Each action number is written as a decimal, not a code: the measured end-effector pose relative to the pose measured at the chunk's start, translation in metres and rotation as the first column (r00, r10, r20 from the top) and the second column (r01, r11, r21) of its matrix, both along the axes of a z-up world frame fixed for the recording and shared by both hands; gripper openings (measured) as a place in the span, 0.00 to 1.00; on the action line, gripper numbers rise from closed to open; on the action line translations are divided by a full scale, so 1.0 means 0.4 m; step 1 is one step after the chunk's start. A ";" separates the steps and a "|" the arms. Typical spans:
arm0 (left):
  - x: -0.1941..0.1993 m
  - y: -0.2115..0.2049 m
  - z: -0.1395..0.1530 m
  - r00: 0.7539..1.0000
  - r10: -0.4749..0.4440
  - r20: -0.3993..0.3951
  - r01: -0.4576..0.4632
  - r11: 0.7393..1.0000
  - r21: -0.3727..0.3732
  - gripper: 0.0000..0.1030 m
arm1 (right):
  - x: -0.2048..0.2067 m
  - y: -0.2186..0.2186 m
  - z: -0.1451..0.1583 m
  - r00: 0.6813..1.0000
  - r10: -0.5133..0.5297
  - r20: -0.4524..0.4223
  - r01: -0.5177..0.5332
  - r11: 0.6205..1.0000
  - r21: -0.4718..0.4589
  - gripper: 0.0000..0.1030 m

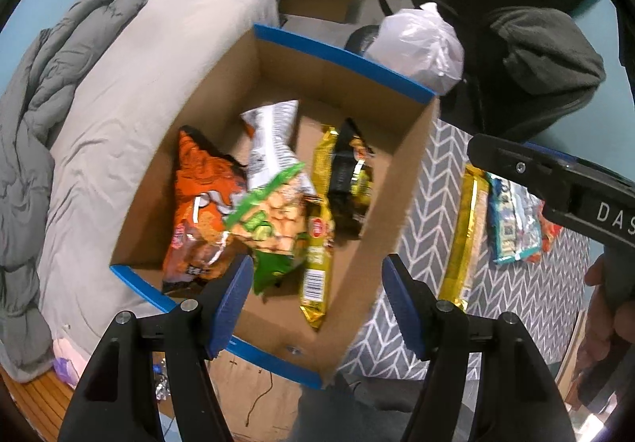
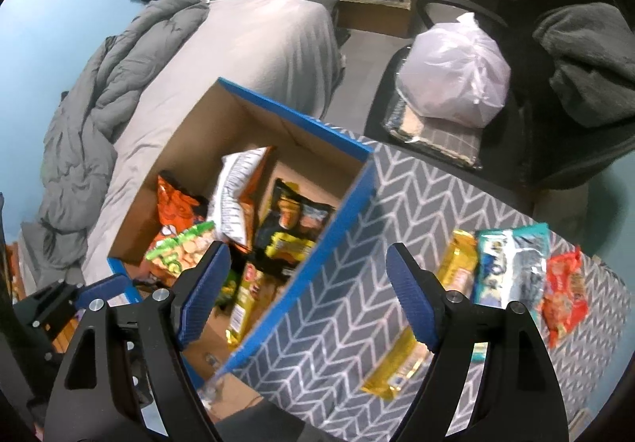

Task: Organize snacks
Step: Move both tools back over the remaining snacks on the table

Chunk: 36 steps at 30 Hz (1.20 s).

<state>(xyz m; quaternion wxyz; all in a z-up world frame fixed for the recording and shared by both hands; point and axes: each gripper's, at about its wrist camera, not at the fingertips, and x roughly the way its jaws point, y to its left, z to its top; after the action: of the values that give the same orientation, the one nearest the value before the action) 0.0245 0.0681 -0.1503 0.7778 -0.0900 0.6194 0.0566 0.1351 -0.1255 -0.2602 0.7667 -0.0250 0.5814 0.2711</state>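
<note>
Both the left tool (image 1: 317,307) and right tool (image 2: 307,307) hang wide open and empty over the cardboard box (image 1: 397,180) of snacks; the right should reach right for the gold packet (image 2: 456,263) (gripping mid-length).

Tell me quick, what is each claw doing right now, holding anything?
Left claw: open, holding nothing, above the blue-edged cardboard box of snack bags.
Right claw: open, holding nothing, over the box's edge.
</note>
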 end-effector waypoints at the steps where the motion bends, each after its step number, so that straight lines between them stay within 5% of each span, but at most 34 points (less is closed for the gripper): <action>1: 0.001 -0.010 0.001 1.000 -0.008 0.001 0.008 1.000 -0.001 0.67 | 0.000 -0.016 0.003 1.000 -0.007 0.002 0.007 1.000 -0.004 0.79; 19: 0.050 -0.215 0.014 0.981 -0.195 0.022 0.194 0.981 0.031 0.75 | 0.034 -0.286 -0.032 0.995 -0.096 -0.002 0.095 0.988 -0.118 0.80; 36: 0.139 -0.369 -0.104 0.954 -0.296 -0.048 0.296 0.955 -0.002 0.78 | 0.117 -0.407 -0.211 0.982 -0.142 -0.121 0.111 0.967 -0.231 0.80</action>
<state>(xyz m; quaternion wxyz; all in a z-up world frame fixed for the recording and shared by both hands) 0.0799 -0.0795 -0.1918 0.7626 0.0072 0.6444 -0.0566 0.1818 -0.2881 -0.3445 0.7330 -0.0550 0.6599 0.1555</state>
